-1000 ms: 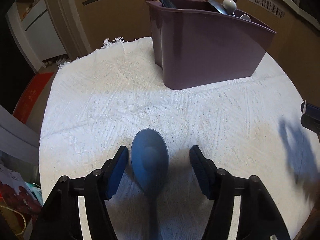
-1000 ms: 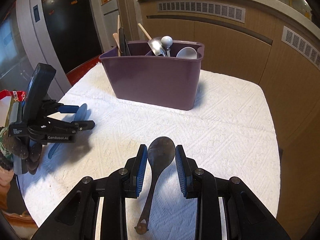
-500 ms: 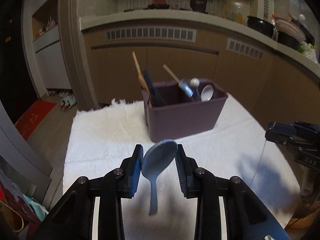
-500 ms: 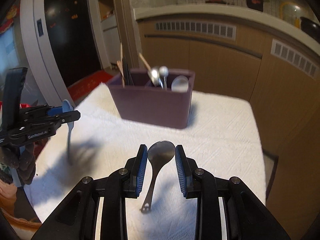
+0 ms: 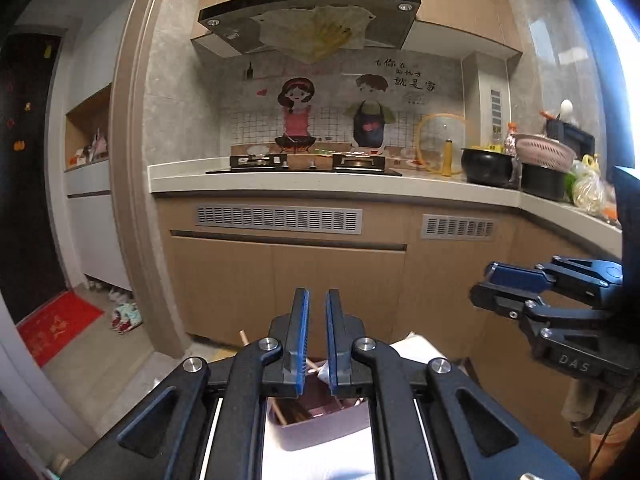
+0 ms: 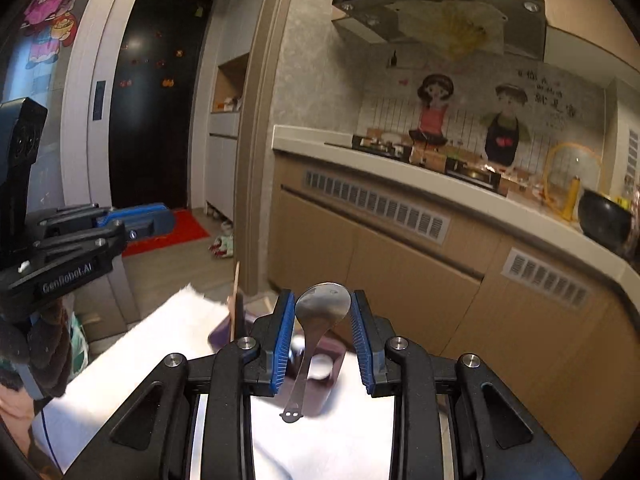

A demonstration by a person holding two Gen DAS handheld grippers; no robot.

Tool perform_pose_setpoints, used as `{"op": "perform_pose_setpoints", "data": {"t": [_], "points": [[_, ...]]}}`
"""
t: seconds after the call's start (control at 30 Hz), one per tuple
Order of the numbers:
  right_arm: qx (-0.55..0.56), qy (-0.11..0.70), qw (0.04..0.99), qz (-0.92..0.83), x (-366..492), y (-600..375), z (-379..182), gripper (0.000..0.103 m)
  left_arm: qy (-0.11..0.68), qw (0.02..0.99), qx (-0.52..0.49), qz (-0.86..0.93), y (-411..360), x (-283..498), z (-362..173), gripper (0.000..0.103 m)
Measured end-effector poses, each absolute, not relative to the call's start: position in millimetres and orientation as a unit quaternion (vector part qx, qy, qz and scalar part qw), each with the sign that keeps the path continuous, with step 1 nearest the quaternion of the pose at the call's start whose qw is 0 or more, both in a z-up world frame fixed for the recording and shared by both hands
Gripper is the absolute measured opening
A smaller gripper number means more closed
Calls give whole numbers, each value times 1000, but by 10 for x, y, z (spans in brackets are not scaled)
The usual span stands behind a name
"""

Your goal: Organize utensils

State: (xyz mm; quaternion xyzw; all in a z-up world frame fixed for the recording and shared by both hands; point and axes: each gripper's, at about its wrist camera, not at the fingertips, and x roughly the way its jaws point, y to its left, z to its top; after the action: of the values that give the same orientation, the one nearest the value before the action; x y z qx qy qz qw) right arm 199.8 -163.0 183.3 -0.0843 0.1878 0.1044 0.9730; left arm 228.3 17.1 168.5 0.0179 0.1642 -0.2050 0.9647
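Note:
My right gripper [image 6: 323, 304] is shut on a metal spoon [image 6: 322, 308]; the bowl sits between the pads and the handle hangs down over the purple utensil bin [image 6: 224, 334]. My left gripper [image 5: 317, 312] is raised above the bin [image 5: 320, 428], jaws nearly together with a narrow gap. A small pale blue piece [image 5: 324, 371] shows low between its pads; I cannot tell whether the blue spoon is still held. Each gripper shows in the other's view: the right one [image 5: 516, 284], the left one [image 6: 132, 220].
The bin stands on a white cloth [image 6: 160, 344] over the table and holds wooden utensils [image 5: 280, 412] and a white spoon [image 6: 320, 364]. A kitchen counter [image 5: 320, 184] with cabinets runs behind. A red mat [image 5: 56, 326] lies on the floor at left.
Both grippers have risen and tilted up, so the views show the kitchen instead of the table. The blue spoon's bowl no longer shows between my left pads, which have closed further.

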Motion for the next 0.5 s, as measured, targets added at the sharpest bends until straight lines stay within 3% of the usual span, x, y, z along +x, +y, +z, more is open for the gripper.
{"op": "perform_pose_setpoints", "data": {"t": [0.1, 0.23, 0.33, 0.5], "points": [[-84, 191, 972, 109, 2104, -1639, 1851, 30, 218, 951, 19, -218, 140, 2395, 1520, 9], [-78, 232, 962, 121, 2198, -1679, 1594, 30, 331, 919, -6, -213, 184, 2564, 1031, 48], [-69, 278, 950, 127, 2254, -1732, 1248, 30, 438, 873, -40, -212, 251, 2627, 513, 48], [-57, 330, 933, 133, 2227, -1829, 761, 30, 536, 818, -47, -204, 333, 2402, -65, 50]]}}
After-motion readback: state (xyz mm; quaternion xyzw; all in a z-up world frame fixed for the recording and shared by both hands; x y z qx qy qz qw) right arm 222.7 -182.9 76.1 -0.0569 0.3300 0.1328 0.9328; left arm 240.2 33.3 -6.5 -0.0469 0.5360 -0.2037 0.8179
